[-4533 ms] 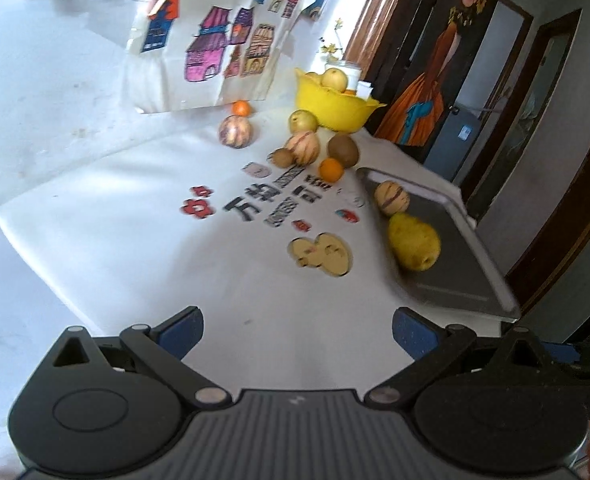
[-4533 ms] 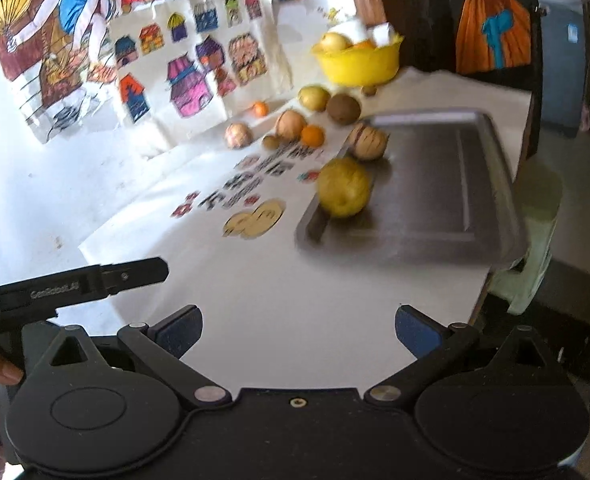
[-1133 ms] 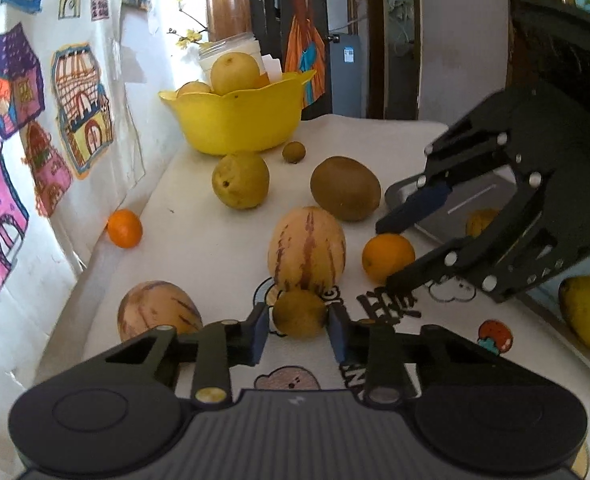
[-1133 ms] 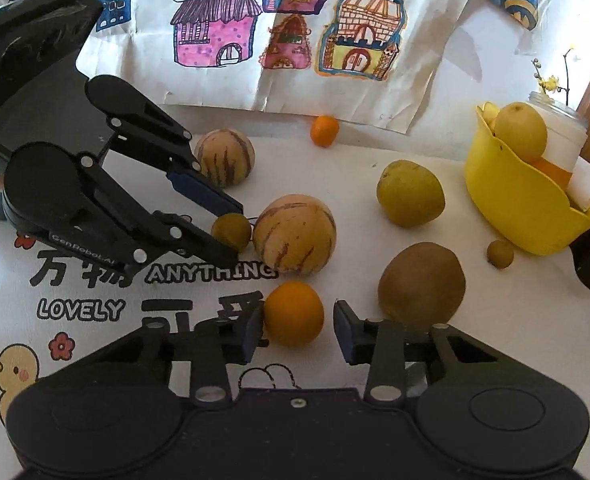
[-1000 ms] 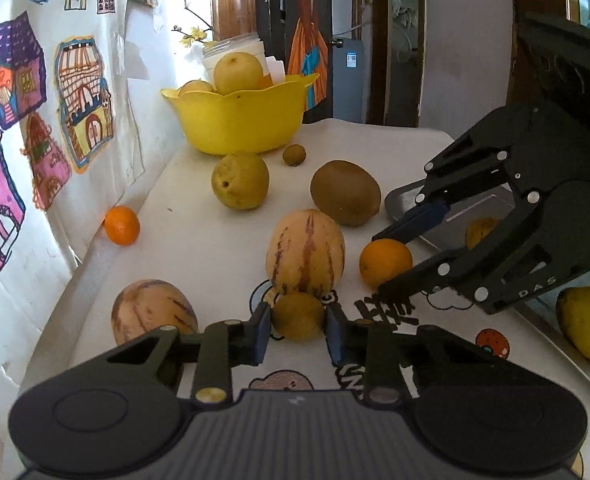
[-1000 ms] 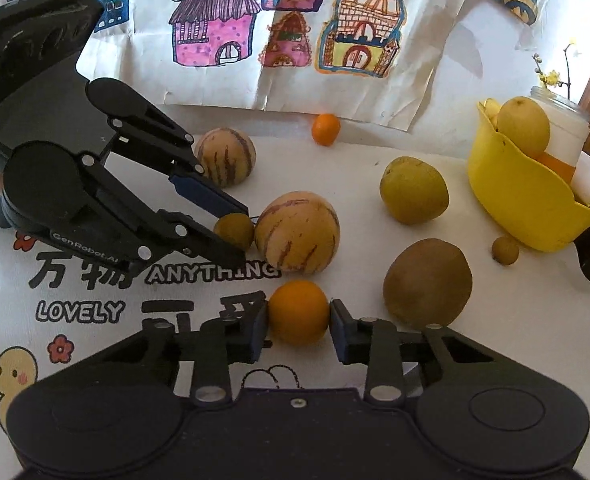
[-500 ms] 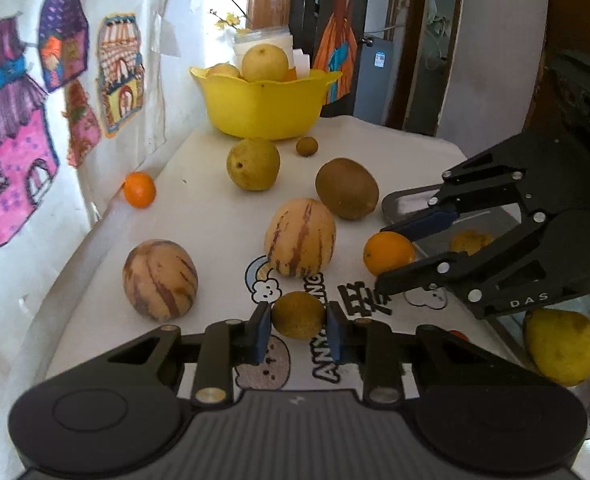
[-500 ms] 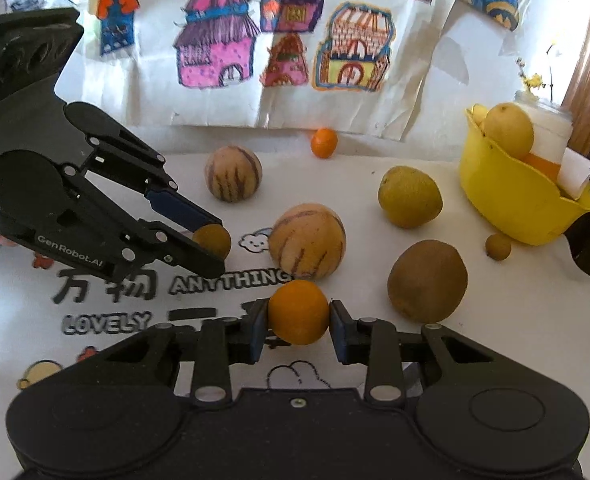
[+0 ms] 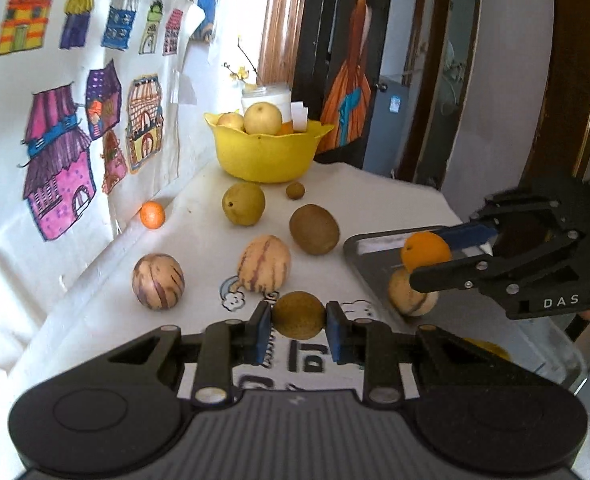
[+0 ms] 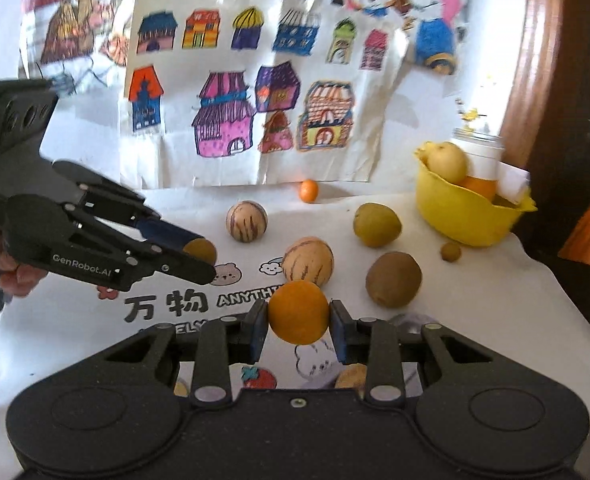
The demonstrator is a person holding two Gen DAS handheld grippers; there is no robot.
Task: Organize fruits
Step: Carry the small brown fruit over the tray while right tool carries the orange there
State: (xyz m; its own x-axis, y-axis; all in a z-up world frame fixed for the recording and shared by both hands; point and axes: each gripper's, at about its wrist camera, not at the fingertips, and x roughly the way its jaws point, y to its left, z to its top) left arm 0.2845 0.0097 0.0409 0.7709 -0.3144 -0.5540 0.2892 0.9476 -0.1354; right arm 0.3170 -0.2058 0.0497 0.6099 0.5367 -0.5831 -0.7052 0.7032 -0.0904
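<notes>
Left gripper (image 9: pixel 298 327) is clamped on a small brown fruit (image 9: pixel 298 314), held above the cloth, left of the metal tray (image 9: pixel 369 258). Right gripper (image 10: pixel 298 328) is clamped on an orange (image 10: pixel 298 312), held over the tray's near-left corner w/ a striped fruit (image 9: pixel 409 300) beneath.

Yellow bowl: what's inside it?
The yellow bowl shows two pale yellow round fruits heaped above the rim, an orange one beside them, and white paper. Anything lower is hidden by the wall.
</notes>
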